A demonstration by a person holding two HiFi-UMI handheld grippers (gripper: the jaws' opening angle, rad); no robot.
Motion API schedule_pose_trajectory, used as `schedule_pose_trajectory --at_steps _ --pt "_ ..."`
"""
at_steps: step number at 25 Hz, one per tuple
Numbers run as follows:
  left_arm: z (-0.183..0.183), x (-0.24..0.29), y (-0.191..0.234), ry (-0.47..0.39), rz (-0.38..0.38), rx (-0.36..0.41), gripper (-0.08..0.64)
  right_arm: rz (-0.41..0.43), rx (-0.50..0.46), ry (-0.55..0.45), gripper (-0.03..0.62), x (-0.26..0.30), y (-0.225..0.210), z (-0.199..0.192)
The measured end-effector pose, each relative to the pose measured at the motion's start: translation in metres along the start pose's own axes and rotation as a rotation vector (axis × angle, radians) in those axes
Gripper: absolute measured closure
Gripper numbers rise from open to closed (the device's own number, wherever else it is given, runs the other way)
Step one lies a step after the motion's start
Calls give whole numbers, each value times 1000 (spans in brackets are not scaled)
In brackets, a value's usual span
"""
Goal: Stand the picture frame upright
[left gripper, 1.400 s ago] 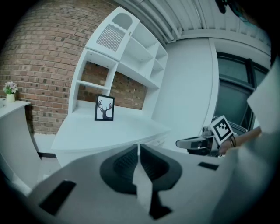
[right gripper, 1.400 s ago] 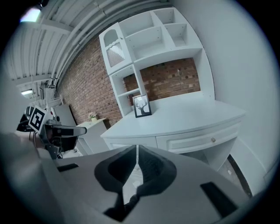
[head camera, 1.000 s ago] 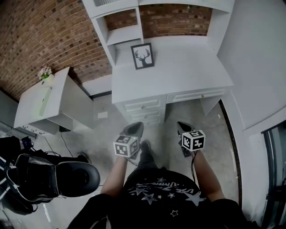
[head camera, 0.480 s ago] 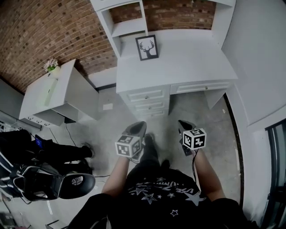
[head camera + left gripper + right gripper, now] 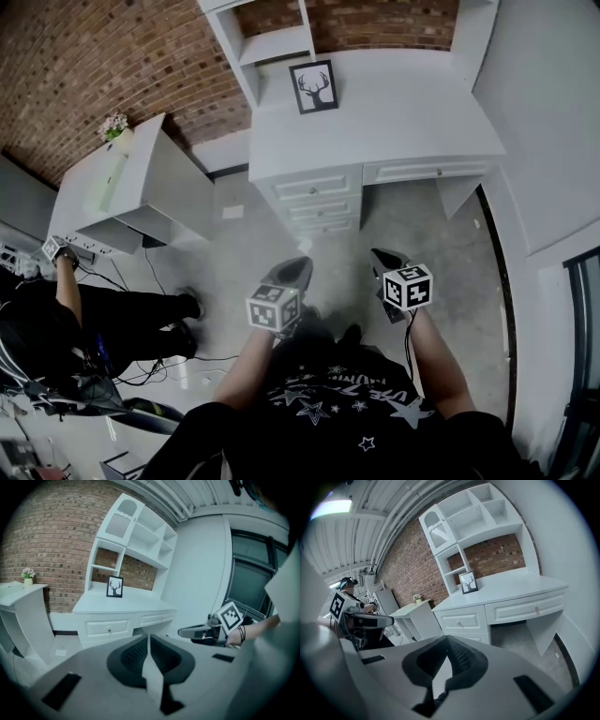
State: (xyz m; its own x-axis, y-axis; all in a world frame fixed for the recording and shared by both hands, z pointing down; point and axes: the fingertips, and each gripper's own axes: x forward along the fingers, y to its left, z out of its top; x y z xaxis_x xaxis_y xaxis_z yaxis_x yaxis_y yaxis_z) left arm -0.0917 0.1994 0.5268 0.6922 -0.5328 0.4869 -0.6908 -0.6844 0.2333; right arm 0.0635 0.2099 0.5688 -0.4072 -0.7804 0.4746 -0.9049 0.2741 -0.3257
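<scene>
Nearest you, the left gripper (image 5: pixel 292 269) and the right gripper (image 5: pixel 382 259) hung low in front of your body, over the bare floor (image 5: pixel 244 262). Each had its jaws brought together on nothing, so neither held a load.

Beyond them stood the white desk (image 5: pixel 403 122), well apart from both grippers, with its drawers (image 5: pixel 309 187) facing you. The picture frame (image 5: pixel 314 86) sat at the rear left of the desk top, just beside the lower shelf column of the hutch (image 5: pixel 281 42). In both gripper views it already appeared upright, its deer-head print facing you. Whether it leaned on the back panel or stood on its own prop could not be determined.

Judged from its look, the frame was light, stiff and thin. Its front was probably glazed, hence smooth and breakable, and it was likely to tip backward under a push.

Recommended hold: open the jaws and close them across the black moulding at one side edge or the top rail. Keep the pads off the glazed face.
</scene>
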Motion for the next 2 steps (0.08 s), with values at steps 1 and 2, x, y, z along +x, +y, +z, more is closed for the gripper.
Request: schedule_pose_trajectory --at_steps 1,2 --pt "-3 2 -3 5 -4 1 529 3 -5 2 577 -1 0 -1" --pt "-5 3 -6 9 -9 3 529 6 -10 4 577 -2 0 -3"
